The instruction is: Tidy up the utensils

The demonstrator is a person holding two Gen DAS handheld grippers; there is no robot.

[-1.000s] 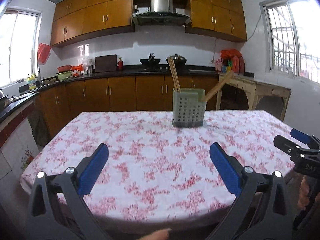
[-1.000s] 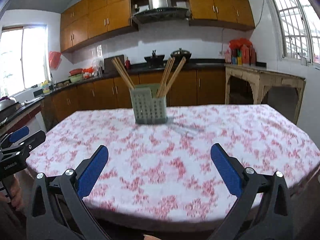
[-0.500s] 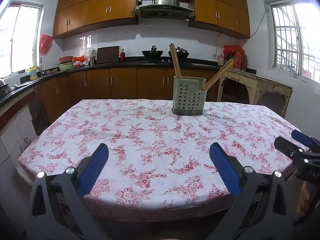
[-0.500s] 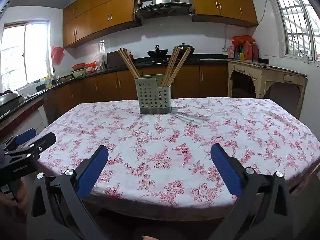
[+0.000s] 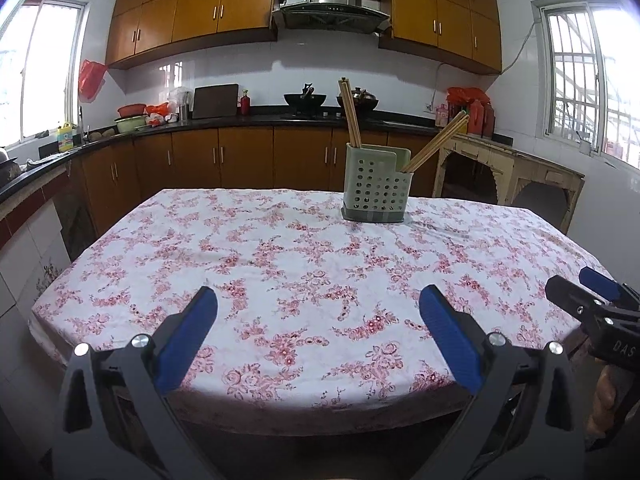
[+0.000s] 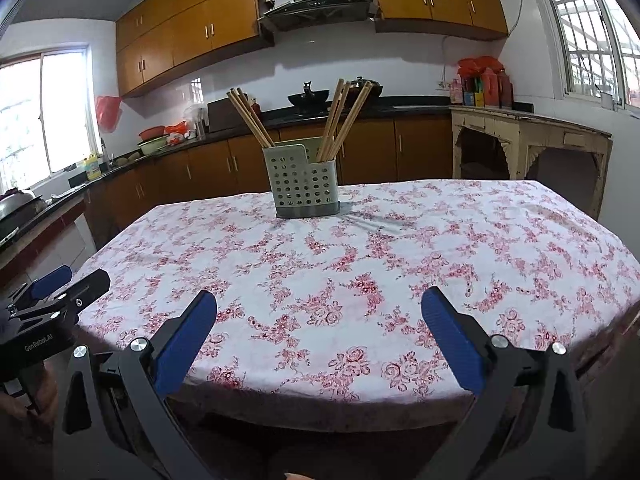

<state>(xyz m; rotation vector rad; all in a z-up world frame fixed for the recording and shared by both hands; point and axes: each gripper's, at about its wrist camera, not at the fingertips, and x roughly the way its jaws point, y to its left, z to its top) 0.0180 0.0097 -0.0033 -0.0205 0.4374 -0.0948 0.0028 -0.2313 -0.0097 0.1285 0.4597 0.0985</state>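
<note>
A pale green perforated utensil holder point(image 5: 376, 188) stands upright at the far side of the table point(image 5: 280, 280), with wooden chopsticks point(image 5: 350, 114) in its left and right compartments. It also shows in the right wrist view point(image 6: 304, 182), chopsticks point(image 6: 250, 118) fanned out. My left gripper point(image 5: 318, 330) is open and empty, low at the table's near edge. My right gripper point(image 6: 318, 332) is open and empty, also at the near edge. Each gripper shows at the side of the other's view: the right gripper point(image 5: 592, 300) and the left gripper point(image 6: 56, 292).
The table has a white cloth with pink flowers. Behind it run brown kitchen cabinets point(image 5: 240, 156) and a dark counter with pots. A worn wooden side table point(image 5: 512, 168) stands at the right wall.
Both grippers have dropped lower and pulled back from the table; the view has tilted up, so the holder looks farther off. Both stay open.
</note>
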